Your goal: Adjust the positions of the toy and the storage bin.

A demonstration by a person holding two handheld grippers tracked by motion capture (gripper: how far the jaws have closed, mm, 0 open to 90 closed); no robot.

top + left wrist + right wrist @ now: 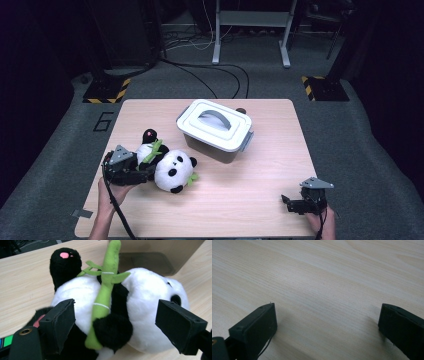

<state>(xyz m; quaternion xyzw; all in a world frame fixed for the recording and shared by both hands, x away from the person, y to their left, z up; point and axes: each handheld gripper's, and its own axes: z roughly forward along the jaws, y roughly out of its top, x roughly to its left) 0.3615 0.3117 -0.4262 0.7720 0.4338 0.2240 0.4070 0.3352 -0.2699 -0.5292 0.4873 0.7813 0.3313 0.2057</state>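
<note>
Fuzzy plush panda [140,307] w/ felt bamboo [105,290]

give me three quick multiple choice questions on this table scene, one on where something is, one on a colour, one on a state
1. Where does the toy panda lie?
A. on top of the box
B. on the table near the left gripper
C. beside the right gripper

2. What colour is the stick on the panda's belly?
A. green
B. red
C. blue

3. How is the storage box?
A. lid off
B. tipped over
C. upright with its lid on

Key: 1 B, the panda lies on the table at the left gripper. 2 A, the bamboo stick is green. 3 C, the white lid sits on the box, handle up.
</note>
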